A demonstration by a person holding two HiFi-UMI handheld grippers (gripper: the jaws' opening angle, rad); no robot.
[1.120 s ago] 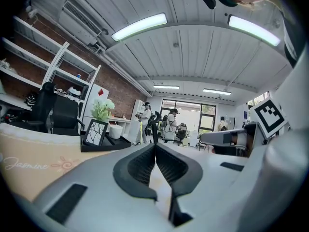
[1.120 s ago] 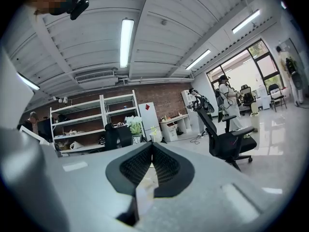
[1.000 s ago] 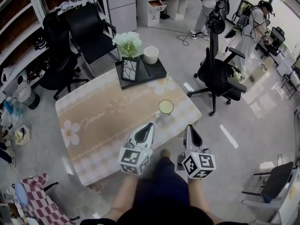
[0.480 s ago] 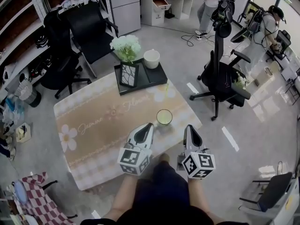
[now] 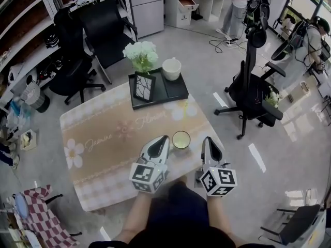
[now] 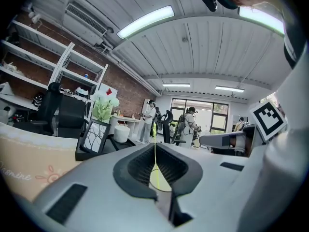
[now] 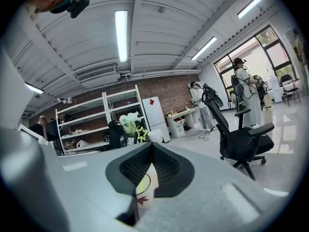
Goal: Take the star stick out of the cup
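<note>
The cup (image 5: 181, 139) stands by the desk's (image 5: 103, 138) near edge, between the tips of the 2 tongs, with the star stick (image 7: 141, 134) upright inside. The left tongs (image 5: 165, 138) and right tongs (image 5: 205, 139) are closed on nothing. Best to open 1 pair, straddle the thin stick above the rim, pinch, and lift straight up.
</note>
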